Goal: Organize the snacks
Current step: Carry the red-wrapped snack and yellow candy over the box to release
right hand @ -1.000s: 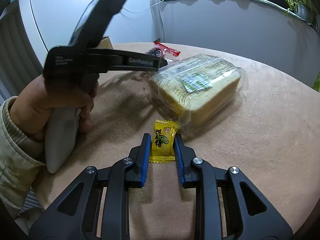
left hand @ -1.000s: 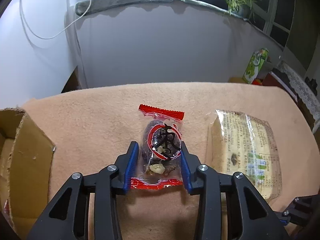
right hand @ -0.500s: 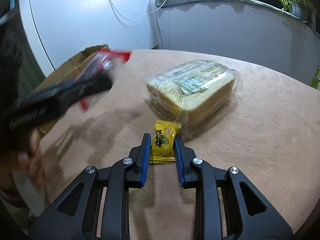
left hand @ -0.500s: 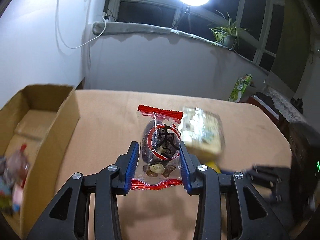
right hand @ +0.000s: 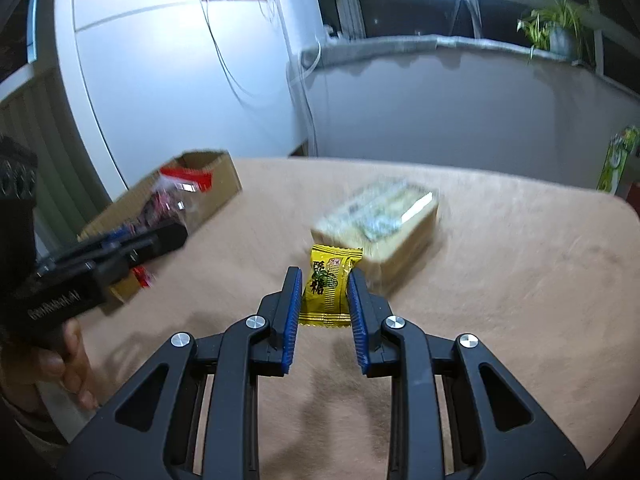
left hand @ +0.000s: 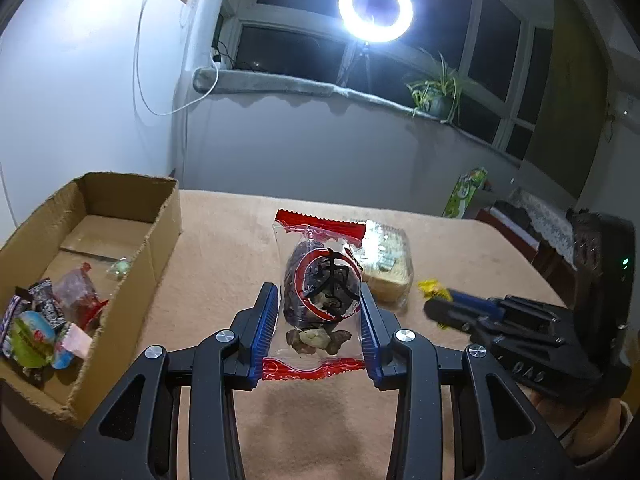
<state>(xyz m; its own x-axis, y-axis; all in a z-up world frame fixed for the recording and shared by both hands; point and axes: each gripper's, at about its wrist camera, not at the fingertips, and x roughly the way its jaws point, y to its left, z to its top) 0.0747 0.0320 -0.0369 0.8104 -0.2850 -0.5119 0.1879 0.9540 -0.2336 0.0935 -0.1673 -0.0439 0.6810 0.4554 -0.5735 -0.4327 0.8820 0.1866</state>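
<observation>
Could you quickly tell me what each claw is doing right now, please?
Left claw: closed on the red-edged date packet, held above the table.
Right claw: closed on the yellow candy.

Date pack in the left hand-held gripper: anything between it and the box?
Nothing visible. The left hand-held gripper holds the date pack above bare tablecloth; the box sits to its left, top open, snacks at its near end. The cake pack lies to the right.

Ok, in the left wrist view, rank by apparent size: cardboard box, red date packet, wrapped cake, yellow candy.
1. cardboard box
2. red date packet, inflated by nearness to the camera
3. wrapped cake, partly hidden behind the packet
4. yellow candy, mostly hidden by the right gripper
</observation>
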